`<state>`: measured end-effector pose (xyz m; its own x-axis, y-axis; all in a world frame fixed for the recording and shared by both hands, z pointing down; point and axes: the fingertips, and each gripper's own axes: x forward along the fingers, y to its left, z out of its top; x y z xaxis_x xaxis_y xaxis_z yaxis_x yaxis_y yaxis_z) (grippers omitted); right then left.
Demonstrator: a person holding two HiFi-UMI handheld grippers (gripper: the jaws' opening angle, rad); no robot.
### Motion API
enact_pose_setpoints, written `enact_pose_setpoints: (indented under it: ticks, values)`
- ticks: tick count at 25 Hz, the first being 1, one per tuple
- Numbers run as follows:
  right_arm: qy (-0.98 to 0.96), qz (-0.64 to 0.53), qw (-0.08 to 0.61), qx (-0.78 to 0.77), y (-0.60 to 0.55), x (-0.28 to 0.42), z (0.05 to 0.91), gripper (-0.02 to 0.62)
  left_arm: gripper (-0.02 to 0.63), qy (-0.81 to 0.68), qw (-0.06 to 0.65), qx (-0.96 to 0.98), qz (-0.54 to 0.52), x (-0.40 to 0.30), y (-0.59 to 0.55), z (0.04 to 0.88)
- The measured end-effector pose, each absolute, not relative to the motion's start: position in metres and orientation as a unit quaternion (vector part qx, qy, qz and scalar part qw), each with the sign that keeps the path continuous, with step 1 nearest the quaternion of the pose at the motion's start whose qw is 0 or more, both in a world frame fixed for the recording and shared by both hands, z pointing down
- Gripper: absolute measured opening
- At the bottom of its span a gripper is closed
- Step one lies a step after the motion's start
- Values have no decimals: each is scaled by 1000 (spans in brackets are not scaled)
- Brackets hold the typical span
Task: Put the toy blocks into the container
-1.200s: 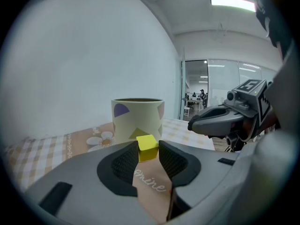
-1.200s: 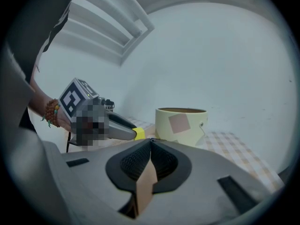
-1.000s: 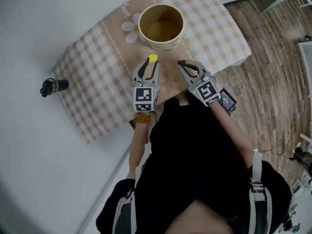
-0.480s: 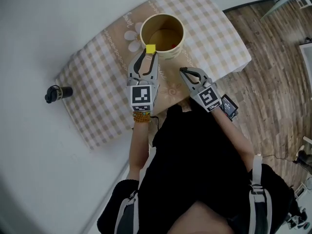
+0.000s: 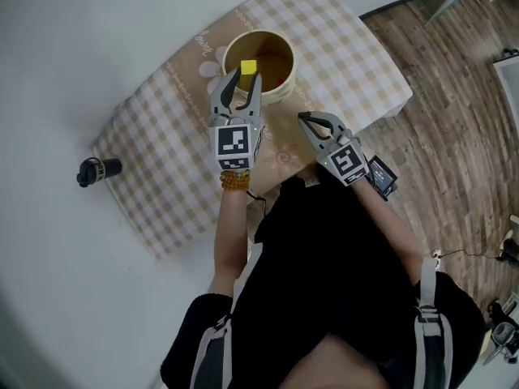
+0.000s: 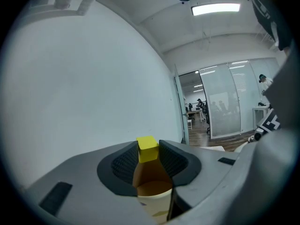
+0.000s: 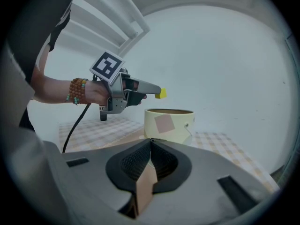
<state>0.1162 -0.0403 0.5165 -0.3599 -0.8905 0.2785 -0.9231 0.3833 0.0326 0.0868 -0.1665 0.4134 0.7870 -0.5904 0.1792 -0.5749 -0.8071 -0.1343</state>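
Note:
A small yellow block (image 5: 248, 68) is pinched between the tips of my left gripper (image 5: 244, 79), which is shut on it. The block hangs just above the near rim of the cream round container (image 5: 285, 84). In the left gripper view the yellow block (image 6: 147, 148) sits between the dark pads, with the container's (image 6: 152, 198) opening right below. My right gripper (image 5: 304, 119) rests low over the table to the container's right, shut and empty. The right gripper view shows its jaws (image 7: 151, 143) touching, the container (image 7: 168, 124) ahead, and the yellow block (image 7: 161, 93) held over it.
A beige checked cloth (image 5: 162, 136) covers the low table. A small black bottle (image 5: 97, 169) lies on the white floor at the left. Wooden flooring (image 5: 454, 96) begins past the table's right edge. A black cable hangs from the left gripper.
My left gripper has risen and moved forward with the yellow block, from in front of the container to above its near rim. The right gripper has stayed in place.

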Motion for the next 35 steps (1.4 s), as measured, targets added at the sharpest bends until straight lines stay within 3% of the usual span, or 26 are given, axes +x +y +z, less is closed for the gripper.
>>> enact_pose_setpoints:
  ticks: [18, 35]
  values:
    - [-816, 68, 126, 560, -42, 126, 517, 6, 126, 301, 34, -947, -104, 94, -175, 411]
    - [-843, 44, 87, 529, -69, 61, 489, 6, 120, 354, 35, -933, -58, -13, -135, 424]
